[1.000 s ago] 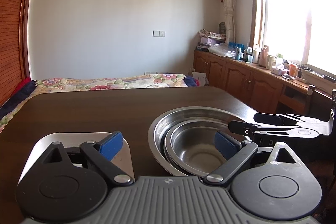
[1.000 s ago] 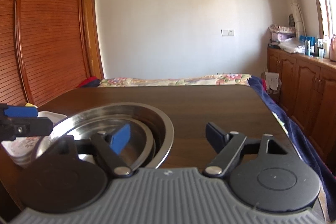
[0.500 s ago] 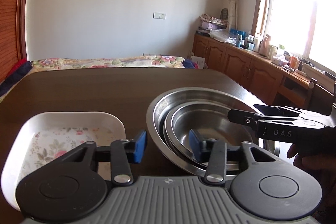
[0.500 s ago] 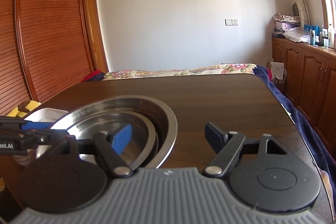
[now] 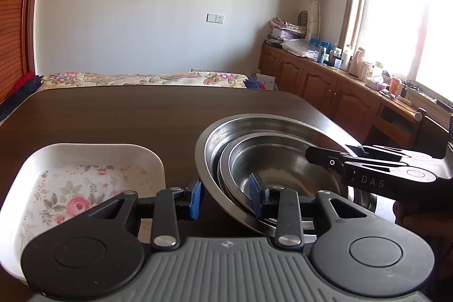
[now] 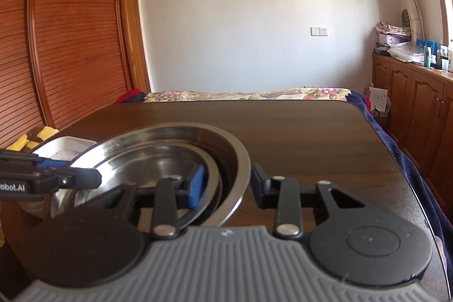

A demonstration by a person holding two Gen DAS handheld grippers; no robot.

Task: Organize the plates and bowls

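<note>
Nested steel bowls [image 5: 271, 157] sit on dark table [image 5: 127, 115], at 3 o'clock of white floral dish [image 5: 85, 177]. Left gripper [image 5: 225, 198] straddles bowls' left rim, fingers [image 5: 195, 198] narrowed on either side of rim, contact unclear. Right gripper [image 6: 226, 183] straddles right rim, one finger inside, one outside; grip likewise uncertain. Bed [image 5: 141, 78] at 12 o'clock beyond table.
</note>
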